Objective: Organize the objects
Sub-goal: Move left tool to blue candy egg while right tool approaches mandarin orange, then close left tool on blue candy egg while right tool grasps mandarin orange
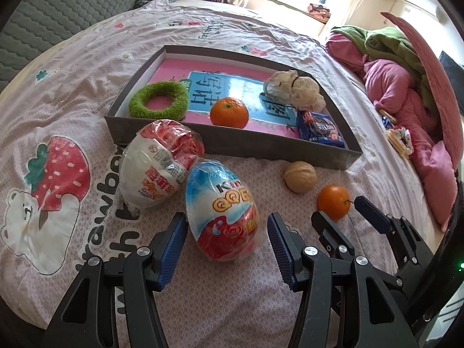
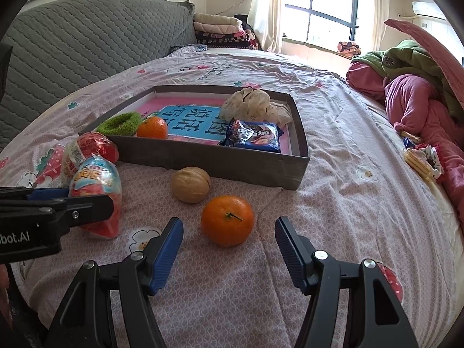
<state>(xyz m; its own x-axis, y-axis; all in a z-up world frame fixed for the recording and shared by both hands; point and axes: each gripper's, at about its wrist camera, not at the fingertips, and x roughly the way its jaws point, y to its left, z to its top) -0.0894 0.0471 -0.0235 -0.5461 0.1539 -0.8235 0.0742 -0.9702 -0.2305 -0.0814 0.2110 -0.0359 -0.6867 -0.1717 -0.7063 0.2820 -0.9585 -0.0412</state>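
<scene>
The left gripper (image 1: pixel 226 249) is spread, w/ the blue-and-red Kinder egg (image 1: pixel 224 208) between its pads but not pinched. The egg's long axis runs near-to-far, along the fingers, so closing across its short width looks right. The right gripper (image 2: pixel 229 256) is also spread & empty; a tangerine (image 2: pixel 227 220) lies just beyond its tips, centred. The walnut (image 2: pixel 190 184) is farther, then the grey box (image 2: pixel 214 162), probably the destination.

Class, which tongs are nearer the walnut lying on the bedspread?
Right. The right tongs are open just short of the walnut, behind the orange; the left tongs straddle the egg, farther off.
</scene>
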